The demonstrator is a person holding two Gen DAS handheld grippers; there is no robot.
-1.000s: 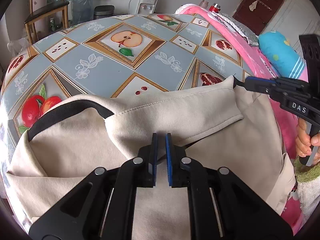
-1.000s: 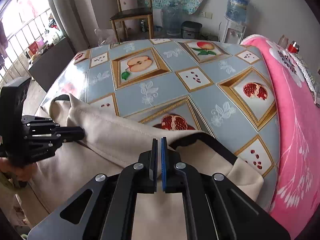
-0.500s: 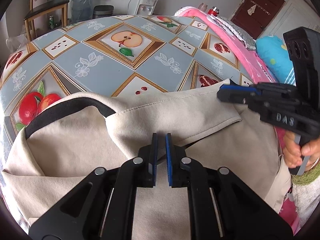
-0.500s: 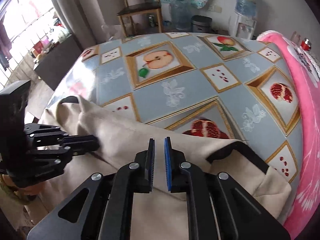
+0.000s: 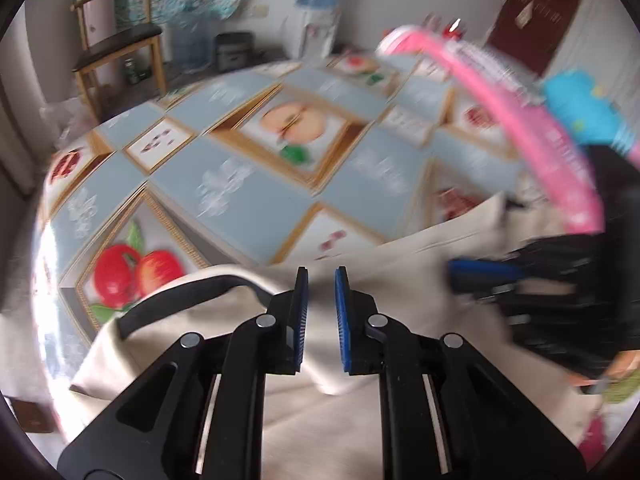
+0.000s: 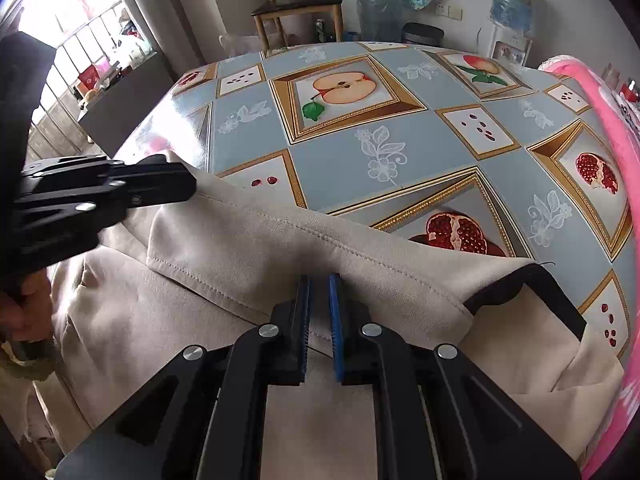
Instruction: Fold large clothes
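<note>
A large beige garment with black trim [image 6: 280, 240] lies on the near part of the table [image 6: 332, 160], with one edge folded over toward me. It also shows in the left wrist view [image 5: 400, 264], which is blurred. My left gripper [image 5: 321, 276] is open by a small gap over the garment's folded edge, holding nothing. It shows from the side in the right wrist view [image 6: 176, 184] at the garment's left corner. My right gripper [image 6: 319, 280] is open by a narrow gap above the folded hem. It appears blurred in the left wrist view [image 5: 472, 276].
The table carries a blue-grey fruit-print cloth [image 5: 248, 184]. A pink blanket [image 6: 612, 128] lies along the right side. A wooden chair [image 6: 300, 4], a bin [image 6: 422, 36] and a water dispenser [image 6: 512, 4] stand beyond the far edge.
Both grippers have opened slightly. The left gripper has swung left and up with motion blur; the right gripper has moved left along the folded hem toward the garment's middle.
</note>
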